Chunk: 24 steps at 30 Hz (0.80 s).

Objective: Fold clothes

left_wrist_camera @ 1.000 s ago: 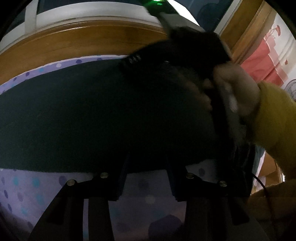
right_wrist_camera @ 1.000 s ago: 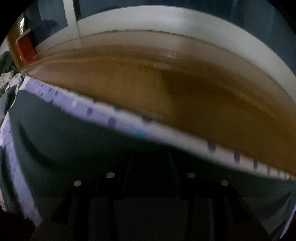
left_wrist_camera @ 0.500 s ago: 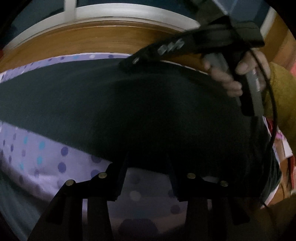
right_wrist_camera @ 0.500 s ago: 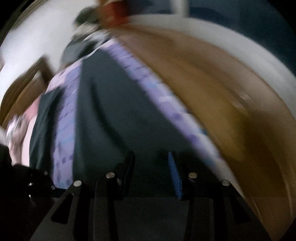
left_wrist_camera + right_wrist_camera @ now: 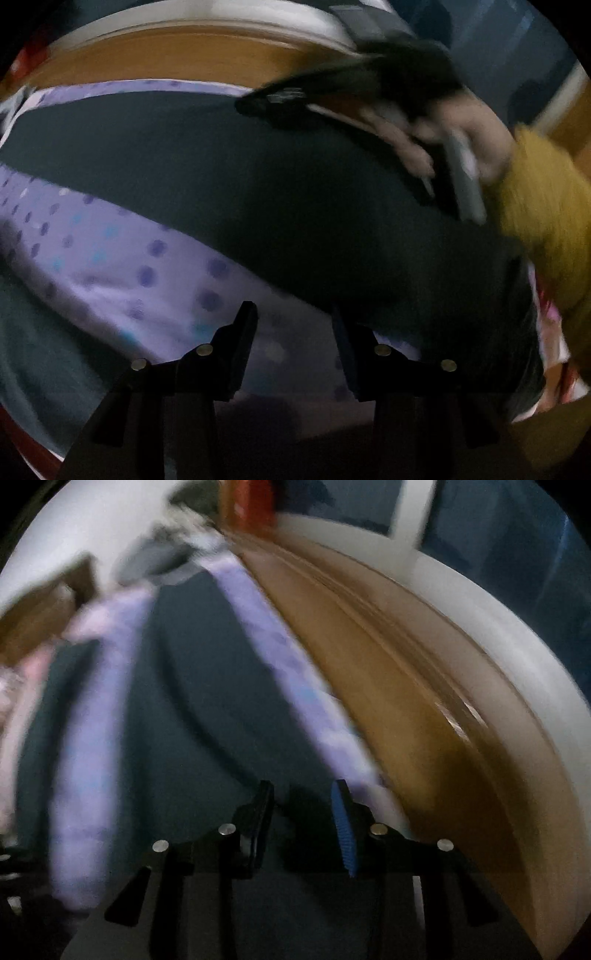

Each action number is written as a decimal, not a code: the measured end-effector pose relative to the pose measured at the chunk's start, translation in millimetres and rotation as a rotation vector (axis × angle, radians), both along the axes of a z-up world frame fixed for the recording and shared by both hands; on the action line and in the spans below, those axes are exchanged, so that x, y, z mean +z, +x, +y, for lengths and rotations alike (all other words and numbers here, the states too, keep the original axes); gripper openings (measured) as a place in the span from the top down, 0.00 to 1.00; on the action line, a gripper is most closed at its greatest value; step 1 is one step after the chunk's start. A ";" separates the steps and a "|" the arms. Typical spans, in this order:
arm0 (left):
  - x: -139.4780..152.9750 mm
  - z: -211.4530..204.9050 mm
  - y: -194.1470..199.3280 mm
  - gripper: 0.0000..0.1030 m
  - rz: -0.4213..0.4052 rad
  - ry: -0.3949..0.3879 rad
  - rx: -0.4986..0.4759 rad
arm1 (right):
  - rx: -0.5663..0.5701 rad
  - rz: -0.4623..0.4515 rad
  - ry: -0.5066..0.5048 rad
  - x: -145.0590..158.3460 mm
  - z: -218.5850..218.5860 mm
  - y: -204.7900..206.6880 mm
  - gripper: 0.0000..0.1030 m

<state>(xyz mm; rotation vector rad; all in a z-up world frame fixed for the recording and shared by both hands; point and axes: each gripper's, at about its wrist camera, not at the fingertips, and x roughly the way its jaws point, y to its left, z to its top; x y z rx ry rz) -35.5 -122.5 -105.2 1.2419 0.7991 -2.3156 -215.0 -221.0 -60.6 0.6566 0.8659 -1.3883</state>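
Lying flat across a lilac polka-dotted bedsheet [image 5: 122, 254], a dark teal soft-knit garment [image 5: 258, 192] stretches beside a glossy curved wooden bed rail [image 5: 424, 716]; no legible writing. Left gripper [image 5: 293, 325] and right gripper [image 5: 303, 805] both gape, empty; a mustard fuzzy sleeve [image 5: 543, 206] adjoins.

No readable text, labels, numbers anywhere

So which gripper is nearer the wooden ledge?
Right. The right gripper hovers over the dark garment beside the wooden ledge; the left gripper hangs back over the dotted sheet.
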 end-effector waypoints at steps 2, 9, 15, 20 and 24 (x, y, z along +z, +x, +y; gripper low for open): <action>0.3 -22.6 1.3 0.59 0.014 -0.005 0.038 | 0.039 -0.027 0.018 -2.7 -12.5 7.7 0.69; -11.5 -108.5 -10.2 0.60 0.020 -0.007 0.100 | 0.107 -0.047 0.053 -11.6 -53.9 23.5 0.71; -9.2 -103.8 -11.6 0.60 0.011 -0.084 0.069 | 0.008 0.136 0.021 -11.8 -96.9 19.6 0.72; -13.4 -100.6 -2.4 0.60 0.046 -0.066 0.080 | 0.024 -0.008 -0.009 8.5 -94.7 17.5 0.75; -14.5 -106.4 2.9 0.60 0.085 -0.016 0.118 | 0.154 -0.090 0.045 -1.0 -81.4 39.0 0.75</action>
